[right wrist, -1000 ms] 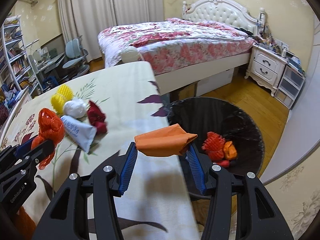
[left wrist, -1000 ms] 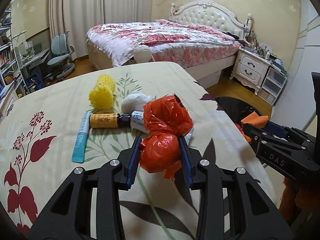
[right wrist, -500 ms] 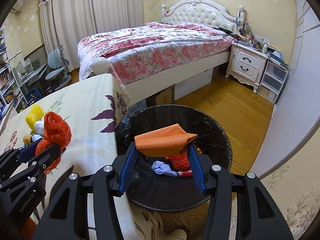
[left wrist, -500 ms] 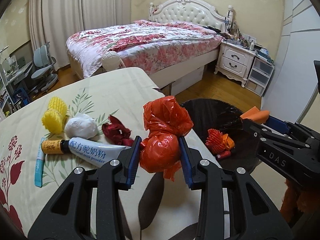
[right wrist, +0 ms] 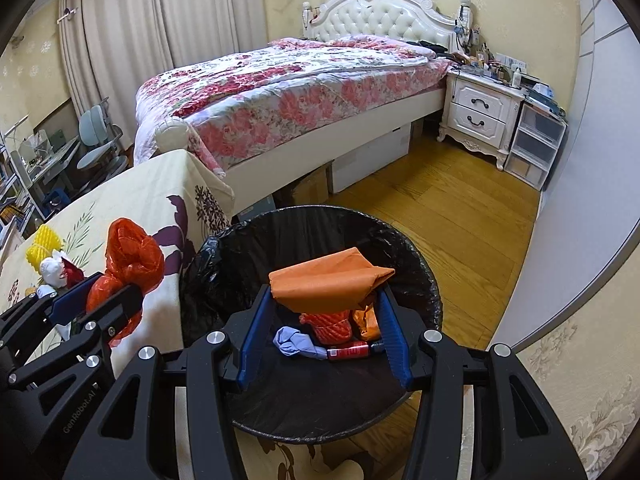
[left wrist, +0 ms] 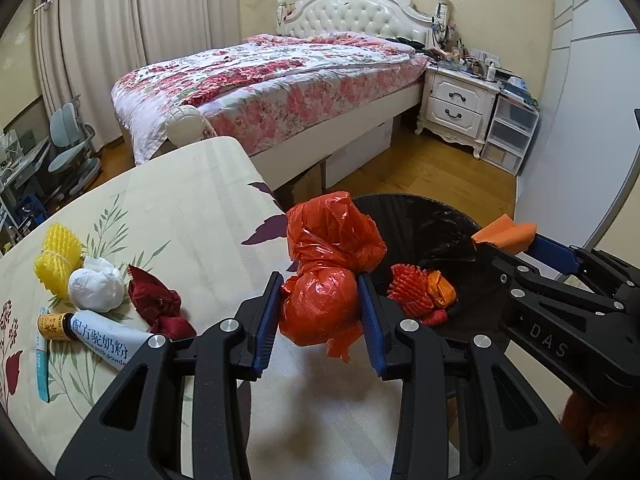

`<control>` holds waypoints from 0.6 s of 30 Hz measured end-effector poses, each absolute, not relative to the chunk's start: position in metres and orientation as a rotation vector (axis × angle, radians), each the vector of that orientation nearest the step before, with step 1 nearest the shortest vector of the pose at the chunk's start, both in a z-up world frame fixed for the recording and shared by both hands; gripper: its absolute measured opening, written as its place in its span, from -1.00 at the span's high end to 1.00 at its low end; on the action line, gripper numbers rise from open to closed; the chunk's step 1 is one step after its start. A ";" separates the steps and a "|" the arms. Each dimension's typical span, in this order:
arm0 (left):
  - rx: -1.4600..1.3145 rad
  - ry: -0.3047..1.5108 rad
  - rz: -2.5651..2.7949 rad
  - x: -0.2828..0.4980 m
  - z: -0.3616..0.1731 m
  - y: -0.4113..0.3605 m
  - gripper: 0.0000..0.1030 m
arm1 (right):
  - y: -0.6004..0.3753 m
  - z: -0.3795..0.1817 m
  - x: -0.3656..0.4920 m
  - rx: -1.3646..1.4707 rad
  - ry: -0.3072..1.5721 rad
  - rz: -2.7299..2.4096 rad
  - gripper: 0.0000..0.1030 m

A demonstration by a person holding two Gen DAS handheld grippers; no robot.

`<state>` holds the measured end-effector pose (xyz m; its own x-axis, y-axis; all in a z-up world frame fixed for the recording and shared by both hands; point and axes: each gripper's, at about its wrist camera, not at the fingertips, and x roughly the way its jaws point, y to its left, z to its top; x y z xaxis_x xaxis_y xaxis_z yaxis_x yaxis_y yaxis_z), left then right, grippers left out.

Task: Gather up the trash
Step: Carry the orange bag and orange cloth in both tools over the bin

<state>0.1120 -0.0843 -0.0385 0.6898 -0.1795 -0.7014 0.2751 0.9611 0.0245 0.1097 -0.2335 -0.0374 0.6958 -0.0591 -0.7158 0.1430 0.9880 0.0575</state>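
1. Since a second ago both my tongs have swung from over the surface toward the bin, and the bin now fills the lower middle of the right wrist view.
2. My left tongs [left wrist: 320, 312] are clamped on a crumpled red plastic bag [left wrist: 324, 280]; it sits in the centre of the left wrist view, over the edge of the surface [left wrist: 192, 200] and just beside the bin's rim.
3. My right tongs [right wrist: 324, 316] grip a folded orange cloth [right wrist: 326, 282], held above the open mouth of the black-lined bin [right wrist: 416, 264]; the same cloth shows at the right of the left wrist view.
4. Already lying in the bin: a red mesh wad [right wrist: 332, 326], a small orange wrapper [right wrist: 366, 320], a pale blue scrap [right wrist: 298, 344] and a red tube [right wrist: 347, 350].
5. Left on the surface, at the lower left of the left wrist view: a yellow foam net [left wrist: 60, 260], a white wad [left wrist: 96, 288], a dark red scrap [left wrist: 160, 308], a milk powder sachet [left wrist: 104, 340], a small brown bottle [left wrist: 50, 326] and a blue stick packet [left wrist: 40, 368].
6. A bed [left wrist: 280, 72] with a flowered quilt lies beyond, in the upper middle.
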 end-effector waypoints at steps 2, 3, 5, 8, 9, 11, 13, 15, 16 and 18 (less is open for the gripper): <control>0.130 0.775 -0.254 0.117 -0.040 -0.088 0.30 | -0.237 -0.038 0.109 0.115 0.795 -0.117 0.01; 0.130 0.777 -0.252 0.119 -0.041 -0.090 0.30 | -0.239 -0.039 0.110 0.118 0.796 -0.120 0.01; 0.127 0.780 -0.252 0.122 -0.041 -0.094 0.29 | -0.242 -0.040 0.113 0.123 0.799 -0.125 0.01; 0.127 0.784 -0.252 0.126 -0.043 -0.098 0.29 | -0.246 -0.042 0.115 0.130 0.805 -0.131 0.01; 0.130 0.786 -0.252 0.127 -0.043 -0.100 0.29 | -0.246 -0.043 0.117 0.131 0.807 -0.132 0.01; 0.134 0.790 -0.252 0.129 -0.045 -0.102 0.29 | -0.248 -0.044 0.118 0.135 0.810 -0.137 0.01; 0.139 0.794 -0.250 0.131 -0.046 -0.104 0.28 | -0.251 -0.045 0.120 0.138 0.813 -0.139 0.01; 0.141 0.801 -0.249 0.133 -0.048 -0.106 0.28 | -0.251 -0.046 0.121 0.138 0.816 -0.141 0.01; 0.142 0.804 -0.249 0.134 -0.048 -0.107 0.28 | -0.251 -0.046 0.122 0.137 0.818 -0.142 0.01; 0.145 0.808 -0.249 0.135 -0.049 -0.108 0.28 | -0.250 -0.047 0.122 0.135 0.820 -0.144 0.01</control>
<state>0.1351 -0.1076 -0.0494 0.6643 -0.1642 -0.7293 0.2743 0.9610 0.0336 0.1224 -0.2504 -0.0467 0.6732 -0.0755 -0.7356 0.1801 0.9816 0.0641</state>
